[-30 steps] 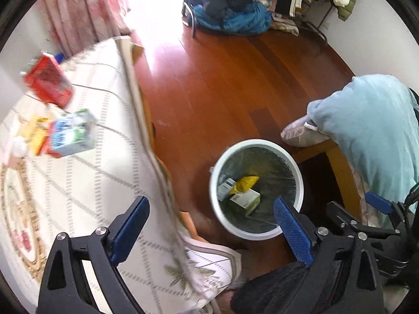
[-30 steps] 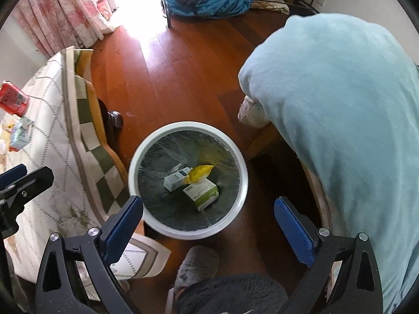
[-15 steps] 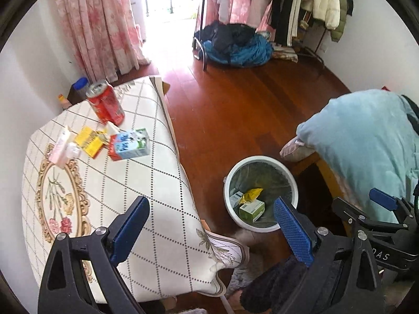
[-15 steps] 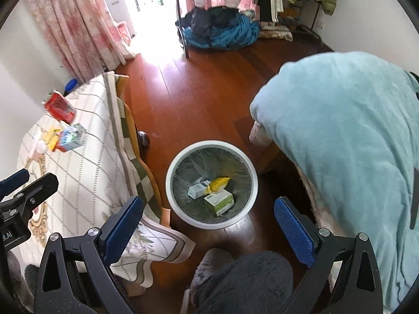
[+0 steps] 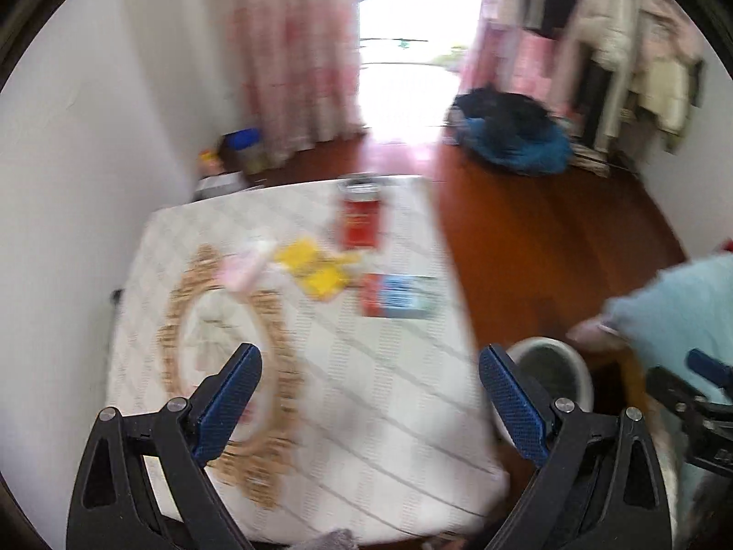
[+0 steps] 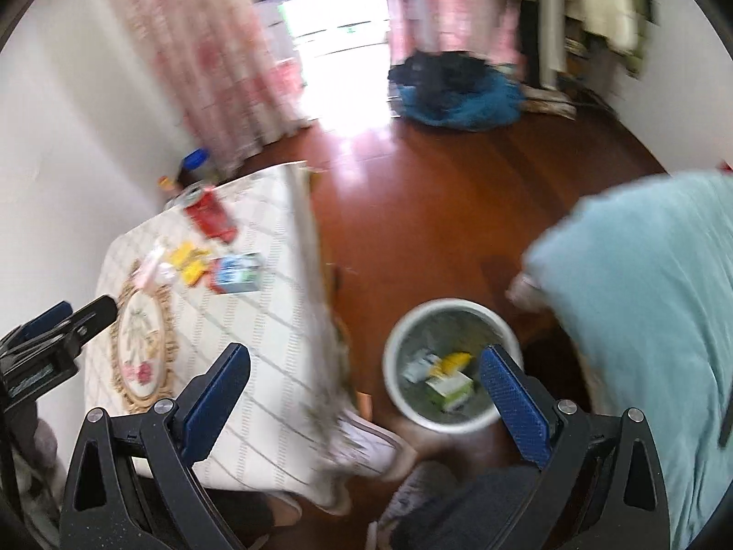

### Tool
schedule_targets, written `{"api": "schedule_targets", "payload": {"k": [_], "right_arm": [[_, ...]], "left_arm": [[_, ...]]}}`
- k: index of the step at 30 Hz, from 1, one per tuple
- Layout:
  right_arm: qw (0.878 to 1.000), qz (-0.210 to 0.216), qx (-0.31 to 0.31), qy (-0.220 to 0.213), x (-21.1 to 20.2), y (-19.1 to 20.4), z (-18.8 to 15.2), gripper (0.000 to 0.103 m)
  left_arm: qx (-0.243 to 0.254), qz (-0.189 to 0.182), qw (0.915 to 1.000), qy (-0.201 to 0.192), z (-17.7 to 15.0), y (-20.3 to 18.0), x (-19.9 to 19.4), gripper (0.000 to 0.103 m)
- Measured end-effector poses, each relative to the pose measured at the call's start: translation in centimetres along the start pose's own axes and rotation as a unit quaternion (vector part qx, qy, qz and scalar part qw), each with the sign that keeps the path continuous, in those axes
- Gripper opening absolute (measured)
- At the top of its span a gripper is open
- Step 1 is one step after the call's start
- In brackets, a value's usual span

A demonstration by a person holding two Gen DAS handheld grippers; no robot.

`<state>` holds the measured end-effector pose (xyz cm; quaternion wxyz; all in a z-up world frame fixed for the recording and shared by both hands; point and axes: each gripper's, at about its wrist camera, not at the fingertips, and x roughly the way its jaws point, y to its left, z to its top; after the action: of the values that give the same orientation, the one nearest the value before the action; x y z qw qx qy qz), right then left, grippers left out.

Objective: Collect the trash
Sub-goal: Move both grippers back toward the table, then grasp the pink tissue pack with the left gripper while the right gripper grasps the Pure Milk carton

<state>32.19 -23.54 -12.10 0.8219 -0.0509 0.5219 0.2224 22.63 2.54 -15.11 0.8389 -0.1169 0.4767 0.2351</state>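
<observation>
Trash lies on a small table with a white checked cloth (image 5: 366, 389): a red can (image 5: 360, 217), yellow wrappers (image 5: 316, 270), a blue and red carton (image 5: 398, 295) and a pink item (image 5: 243, 268). The same items show in the right wrist view, the can (image 6: 210, 217) and the carton (image 6: 238, 272). A white bin (image 6: 451, 362) on the floor right of the table holds small boxes and a yellow wrapper; its rim shows in the left wrist view (image 5: 563, 366). My left gripper (image 5: 370, 403) is open and empty above the table. My right gripper (image 6: 364, 396) is open and empty between table and bin.
A light blue blanket (image 6: 650, 311) lies right of the bin. A pile of dark and blue clothes (image 6: 453, 87) sits on the wooden floor (image 6: 435, 211) under a clothes rack. Pink curtains (image 6: 206, 59) hang at the back. Bottles (image 6: 192, 165) stand by the wall behind the table.
Both grippers have lifted and swung left from over the bin toward the table. The table items now lie ahead of the left gripper. Both views are motion-blurred.
</observation>
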Motion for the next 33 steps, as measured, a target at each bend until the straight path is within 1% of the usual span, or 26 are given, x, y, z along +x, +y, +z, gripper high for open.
{"api": "schedule_targets", "payload": {"k": [3, 5, 7, 9, 11, 13, 14, 15, 18, 19, 20, 22, 23, 24, 25, 26, 27, 29, 30, 31, 32, 33], "right_arm": [[0.998, 0.028, -0.057, 0.029, 4.3, 5.3, 2.3, 0.102], [0.992, 0.042, -0.106, 0.055, 8.4, 9.2, 3.6, 0.102], [0.984, 0.035, -0.158, 0.079, 12.2, 12.6, 4.6, 0.102], [0.971, 0.017, -0.215, 0.102, 16.6, 15.8, 5.2, 0.102], [0.957, -0.004, -0.263, 0.121, 20.5, 18.1, 5.7, 0.102], [0.939, -0.020, -0.313, 0.140, 23.7, 19.8, 5.8, 0.102], [0.929, -0.032, -0.340, 0.143, 25.2, 20.7, 5.8, 0.102], [0.921, -0.035, -0.359, 0.149, 26.2, 21.3, 5.6, 0.102], [0.902, -0.033, -0.394, 0.171, 29.2, 22.6, 5.4, 0.102], [0.899, -0.029, -0.398, 0.177, 29.8, 22.9, 5.3, 0.102], [0.899, -0.023, -0.396, 0.185, 30.5, 23.1, 5.3, 0.101], [0.906, -0.012, -0.378, 0.192, 31.1, 23.0, 5.4, 0.099], [0.910, -0.002, -0.366, 0.193, 31.1, 22.9, 5.5, 0.091], [0.917, 0.010, -0.346, 0.197, 31.1, 22.7, 5.6, 0.078], [0.927, 0.023, -0.315, 0.204, 30.9, 22.2, 5.7, 0.077], [0.932, 0.019, -0.296, 0.207, 30.9, 21.9, 5.8, 0.073], [0.940, 0.018, -0.265, 0.212, 30.7, 21.3, 5.8, 0.065], [0.955, 0.015, -0.195, 0.221, 30.3, 19.7, 6.0, 0.065], [0.958, 0.018, -0.170, 0.229, 30.1, 19.1, 5.9, 0.065], [0.961, 0.033, -0.145, 0.231, 29.9, 18.6, 5.8, 0.065], [0.962, 0.036, -0.137, 0.232, 29.9, 18.5, 5.6, 0.065], [0.963, 0.035, -0.133, 0.231, 29.8, 18.4, 5.4, 0.065]], "left_arm": [[-0.021, 0.058, 0.9979, 0.017, 0.3, 4.9, 4.0, 0.097], [-0.029, 0.089, 0.9952, 0.029, 0.3, 7.4, 6.5, 0.097], [-0.033, 0.121, 0.9911, 0.045, 0.2, 9.8, 9.7, 0.097], [-0.028, 0.141, 0.9879, 0.057, 0.3, 11.7, 12.7, 0.097], [-0.013, 0.160, 0.9847, 0.068, 0.4, 12.5, 15.3, 0.097], [-0.002, 0.165, 0.9834, 0.075, 0.8, 12.9, 17.2, 0.097], [0.003, 0.166, 0.9831, 0.078, 1.0, 13.0, 17.9, 0.097], [0.013, 0.169, 0.9822, 0.082, 1.2, 13.2, 18.9, 0.097], [0.036, 0.168, 0.9814, 0.086, 2.3, 13.1, 20.6, 0.097], [0.046, 0.165, 0.9814, 0.087, 2.7, 12.9, 21.2, 0.097], [0.052, 0.163, 0.9814, 0.087, 3.3, 12.8, 21.3, 0.097], [0.072, 0.153, 0.9818, 0.086, 4.5, 12.5, 22.1, 0.097], [0.082, 0.145, 0.9823, 0.085, 5.1, 12.4, 22.5, 0.097], [0.097, 0.134, 0.9825, 0.086, 5.7, 12.3, 23.0, 0.097], [0.108, 0.129, 0.9818, 0.089, 6.0, 12.4, 23.6, 0.097], [0.121, 0.124, 0.9803, 0.095, 6.3, 12.3, 24.2, 0.097], [0.137, 0.119, 0.9780, 0.102, 6.7, 12.1, 24.9, 0.096], [0.156, 0.109, 0.9756, 0.109, 7.0, 11.8, 25.7, 0.096], [0.168, 0.099, 0.9743, 0.114, 7.2, 11.5, 26.0, 0.096], [0.171, 0.089, 0.9740, 0.118, 7.3, 11.5, 26.3, 0.096], [0.170, 0.080, 0.9746, 0.122, 7.4, 11.5, 26.5, 0.090], [0.163, 0.069, 0.9757, 0.129, 7.5, 11.7, 26.8, 0.077]]}}
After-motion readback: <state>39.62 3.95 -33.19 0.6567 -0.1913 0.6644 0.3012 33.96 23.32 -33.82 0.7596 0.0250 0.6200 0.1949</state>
